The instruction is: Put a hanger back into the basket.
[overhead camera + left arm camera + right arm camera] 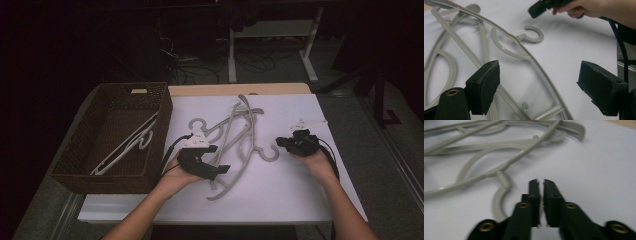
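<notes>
Several grey plastic hangers (235,132) lie tangled on the white sheet in the middle of the table. My left gripper (221,169) hovers low over the near end of the pile, its jaws wide open. In the left gripper view (538,72) a curved hanger arm (534,65) runs beneath the gap, untouched by the pads, and a hook (534,37) lies beyond. My right gripper (284,142) sits just right of that hook (270,152). Its jaws (541,182) are shut with nothing between them, beside the hook (500,192).
A dark wicker basket (162,125) stands at the left of the table with pale hangers (127,145) inside. The white sheet (290,195) is bare at the front right. A small white clip-like piece (307,123) lies behind the right hand.
</notes>
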`<state>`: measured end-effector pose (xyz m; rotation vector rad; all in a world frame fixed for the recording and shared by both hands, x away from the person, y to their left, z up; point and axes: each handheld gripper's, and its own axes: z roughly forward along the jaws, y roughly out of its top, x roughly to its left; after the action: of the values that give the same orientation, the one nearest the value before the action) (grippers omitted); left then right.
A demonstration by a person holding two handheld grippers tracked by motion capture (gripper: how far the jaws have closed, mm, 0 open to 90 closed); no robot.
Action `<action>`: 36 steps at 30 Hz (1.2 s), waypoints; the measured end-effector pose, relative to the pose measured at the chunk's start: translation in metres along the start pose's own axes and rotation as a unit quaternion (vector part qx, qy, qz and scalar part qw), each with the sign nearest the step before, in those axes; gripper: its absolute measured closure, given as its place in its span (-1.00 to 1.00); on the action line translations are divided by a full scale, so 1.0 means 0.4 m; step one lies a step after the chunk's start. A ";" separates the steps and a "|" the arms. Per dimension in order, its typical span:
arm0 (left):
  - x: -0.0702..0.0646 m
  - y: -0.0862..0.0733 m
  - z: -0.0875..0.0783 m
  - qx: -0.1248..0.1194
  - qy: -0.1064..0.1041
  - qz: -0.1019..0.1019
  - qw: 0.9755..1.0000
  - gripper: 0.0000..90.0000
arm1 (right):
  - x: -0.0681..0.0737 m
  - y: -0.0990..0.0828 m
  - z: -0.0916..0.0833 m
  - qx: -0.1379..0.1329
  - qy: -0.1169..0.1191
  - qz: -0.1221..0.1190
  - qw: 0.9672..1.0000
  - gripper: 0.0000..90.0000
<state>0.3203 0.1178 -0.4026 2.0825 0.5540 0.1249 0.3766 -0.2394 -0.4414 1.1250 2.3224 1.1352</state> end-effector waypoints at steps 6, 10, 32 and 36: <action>0.006 -0.006 -0.005 0.000 0.003 -0.004 1.000 -0.61 | -0.033 -0.007 0.073 0.049 0.000 -0.022 0.999 0.97; 0.011 -0.008 -0.007 0.003 0.005 -0.003 1.000 -0.61 | -0.030 -0.014 0.062 0.053 0.022 -0.019 0.998 0.97; 0.002 -0.053 0.059 0.093 0.031 0.023 0.995 -0.59 | 0.104 -0.019 0.053 0.081 0.118 -0.085 0.986 0.97; -0.005 -0.055 0.078 0.104 0.029 0.019 0.994 -0.55 | 0.116 -0.015 0.058 0.081 0.125 -0.092 0.985 0.97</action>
<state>0.3206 0.1026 -0.4379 2.2984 0.5846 0.1557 0.3574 -0.1938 -0.4583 0.8367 2.6889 1.0906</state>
